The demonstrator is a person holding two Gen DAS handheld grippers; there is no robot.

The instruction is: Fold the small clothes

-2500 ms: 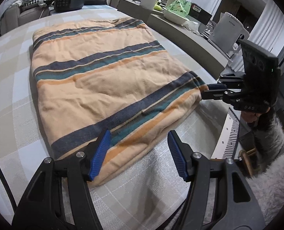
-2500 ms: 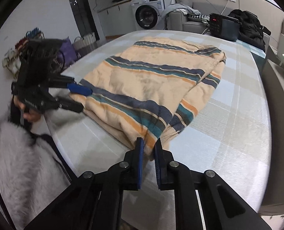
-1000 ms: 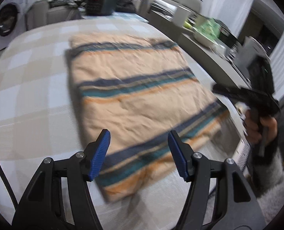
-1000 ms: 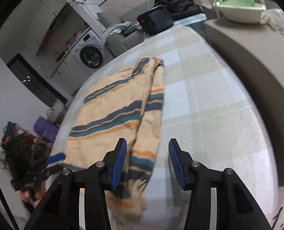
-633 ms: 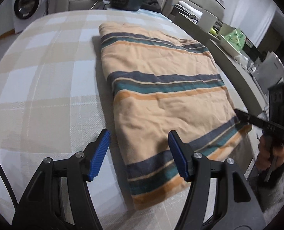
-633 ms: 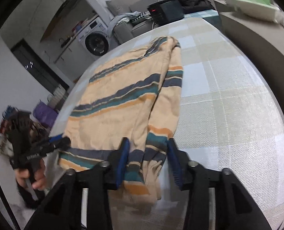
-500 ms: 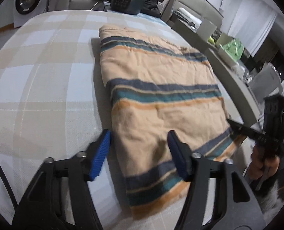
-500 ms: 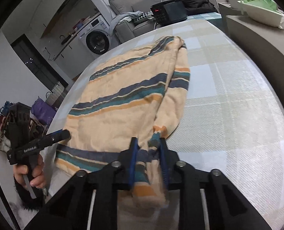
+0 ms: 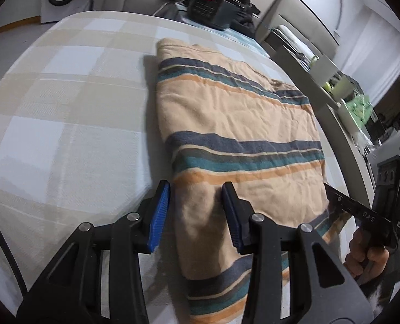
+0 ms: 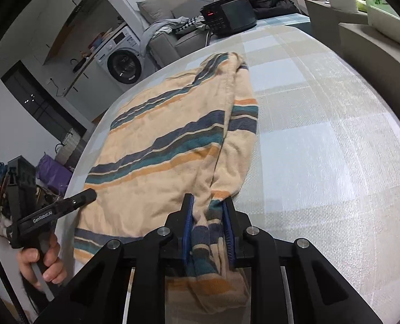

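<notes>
Pads point(image 10: 187, 224) clamping striped garment point(image 10: 156, 145) corner

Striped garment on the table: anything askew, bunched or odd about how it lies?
Mostly flat, but the striped garment has its right side doubled under in a loose uneven flap, bunched where the right gripper pinches it. Nothing spilled or damaged.
</notes>
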